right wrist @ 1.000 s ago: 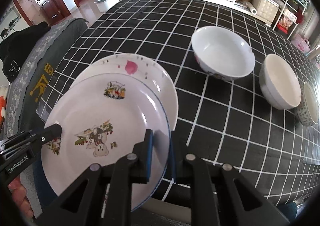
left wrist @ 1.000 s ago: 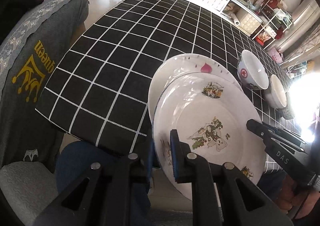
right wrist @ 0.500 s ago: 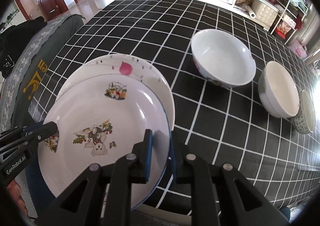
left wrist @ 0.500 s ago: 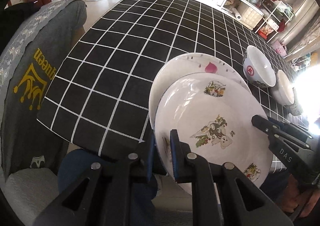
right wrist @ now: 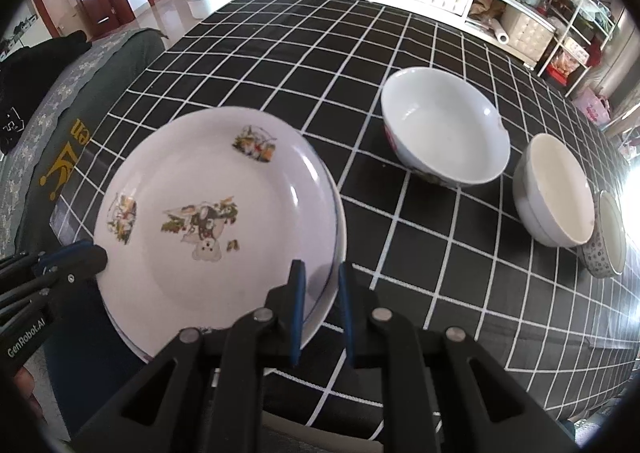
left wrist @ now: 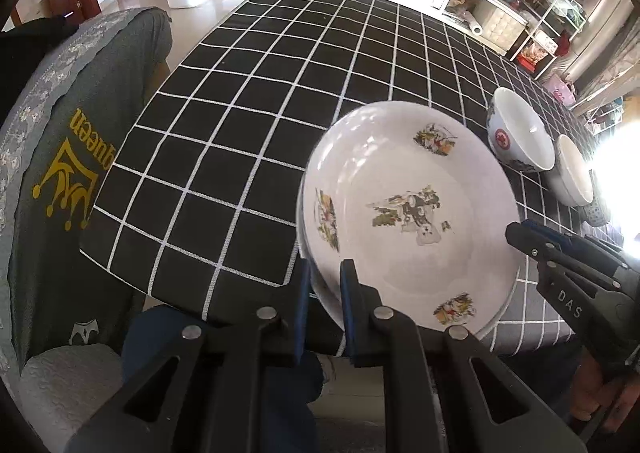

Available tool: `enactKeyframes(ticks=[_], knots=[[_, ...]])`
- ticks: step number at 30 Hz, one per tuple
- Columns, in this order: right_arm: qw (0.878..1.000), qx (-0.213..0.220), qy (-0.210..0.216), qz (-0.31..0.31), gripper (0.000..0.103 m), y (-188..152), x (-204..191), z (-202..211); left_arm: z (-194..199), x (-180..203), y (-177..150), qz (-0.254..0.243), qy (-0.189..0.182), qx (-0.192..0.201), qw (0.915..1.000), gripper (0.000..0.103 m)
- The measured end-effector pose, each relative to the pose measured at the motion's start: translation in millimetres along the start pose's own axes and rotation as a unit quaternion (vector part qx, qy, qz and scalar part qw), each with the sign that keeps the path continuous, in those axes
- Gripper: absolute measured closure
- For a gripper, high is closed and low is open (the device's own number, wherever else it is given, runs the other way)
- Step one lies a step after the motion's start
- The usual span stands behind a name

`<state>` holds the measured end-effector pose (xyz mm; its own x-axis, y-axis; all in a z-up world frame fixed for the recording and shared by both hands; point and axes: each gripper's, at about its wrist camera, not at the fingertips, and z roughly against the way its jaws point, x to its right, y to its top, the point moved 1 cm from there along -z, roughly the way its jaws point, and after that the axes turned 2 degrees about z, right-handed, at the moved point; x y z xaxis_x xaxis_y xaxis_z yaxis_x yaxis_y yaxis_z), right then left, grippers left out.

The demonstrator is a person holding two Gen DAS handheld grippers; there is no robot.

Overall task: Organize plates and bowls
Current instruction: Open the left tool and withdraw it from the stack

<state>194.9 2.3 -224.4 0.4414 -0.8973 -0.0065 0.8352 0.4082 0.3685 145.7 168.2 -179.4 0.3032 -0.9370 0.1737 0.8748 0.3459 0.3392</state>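
Left gripper (left wrist: pixel 323 307): nearest the viewer at the desk's near edge; its blue-padded jaws stand a little apart, straddling the near-left rim of the cartoon plate, and whether the pads press the rim cannot be told.
Right gripper (right wrist: pixel 320 309): its jaws are likewise slightly apart around the plate's near-right rim; contact cannot be told.
Cartoon plate (left wrist: pixel 408 213): white with cartoon prints, lying directly over a second plate (right wrist: pixel 340 221), of which only a thin rim shows.
Desk (left wrist: pixel 248 125): covered by a black cloth with a white grid; the stacked plates overhang its near edge.
Large bowl (right wrist: pixel 444 133): white, upright, beyond and right of the plates.
Medium bowl (right wrist: pixel 554 189): white, just right of the large bowl.
Small patterned bowl (right wrist: pixel 608 235): furthest right, touching the medium bowl.
Chair (left wrist: pixel 60 141): grey cover with a gold crown print, left of the desk.
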Motion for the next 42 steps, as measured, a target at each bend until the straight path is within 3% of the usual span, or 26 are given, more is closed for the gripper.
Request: enactKeyframes(ticks=[7,11,16,18,23,25,30,34,42], knots=[[1.0,0.005,-0.007,-0.009,0.082,-5.2,3.8,8.8,7.4,-1.6,-3.8,0.006,-0.004,0.003,1.0,0.09],[0.999,0.014,-0.037,-0.004,0.081,-9.9,6.5,18.4,19.8,3.5,-6.8,0.003,-0.011,0.021,0.9997,0.09],[0.999,0.032,-0.028,-0.005,0.079,-17.7,12.4,36.6,34.1,18.9,-10.1,-0.019,-0.018,0.04,0.9989,0.09],[0.998,0.054,-0.027,-0.008,0.063,-21.7,14.9,48.0,40.2,27.9,-12.8,-0.031,-0.02,0.049,0.9981,0.09],[0.988,0.143,-0.051,-0.021,0.04,-31.6,21.9,82.9,57.5,48.2,-19.5,-0.055,-0.032,0.072,0.9954,0.086],[0.982,0.177,-0.056,-0.016,0.039,-35.4,24.5,96.9,65.6,55.9,-22.7,-0.063,-0.036,0.085,0.9937,0.086],[0.979,0.192,-0.066,-0.026,0.039,-37.8,34.4,116.8,79.7,71.6,-27.0,-0.08,-0.04,0.11,0.99,0.079],[0.979,0.188,-0.056,-0.058,0.039,-42.6,47.6,126.2,90.0,84.6,-27.3,-0.094,-0.051,0.119,0.9871,0.079],[0.981,0.172,-0.053,-0.071,0.038,-40.0,65.2,137.1,108.0,109.3,-14.0,-0.119,-0.071,0.139,0.9804,0.063]])
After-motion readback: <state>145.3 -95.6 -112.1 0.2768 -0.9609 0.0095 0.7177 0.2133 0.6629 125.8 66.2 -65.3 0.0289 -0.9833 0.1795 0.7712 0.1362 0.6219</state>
